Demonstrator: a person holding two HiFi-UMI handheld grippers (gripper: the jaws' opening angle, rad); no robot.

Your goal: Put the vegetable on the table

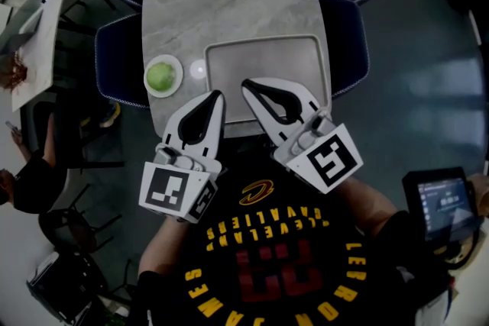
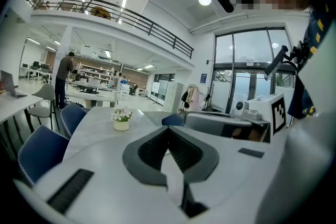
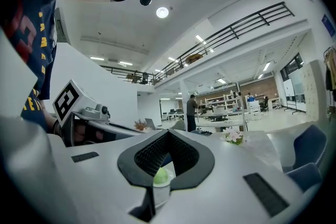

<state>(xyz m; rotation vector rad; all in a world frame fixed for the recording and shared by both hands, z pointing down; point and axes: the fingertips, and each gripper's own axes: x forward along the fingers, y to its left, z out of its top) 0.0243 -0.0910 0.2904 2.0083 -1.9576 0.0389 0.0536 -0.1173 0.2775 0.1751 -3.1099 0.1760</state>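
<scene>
Vegetable: the round pale-green vegetable [image 1: 161, 75] lies in a small white bowl [image 1: 180, 72] on the grey marble tabletop [image 1: 229, 4], just left of the grey rectangular tray [image 1: 263, 57]
Left gripper: the left gripper [image 1: 218, 95] has its jaws together on nothing and is near the person's chest, apart from the bowl
Right gripper: the right gripper [image 1: 245, 83] is likewise closed and empty, over the tray's near edge
Progress: this fits either a vegetable waiting to be lifted out of its bowl, or one set on the tabletop bowl and all; neither gripper carries it
</scene>
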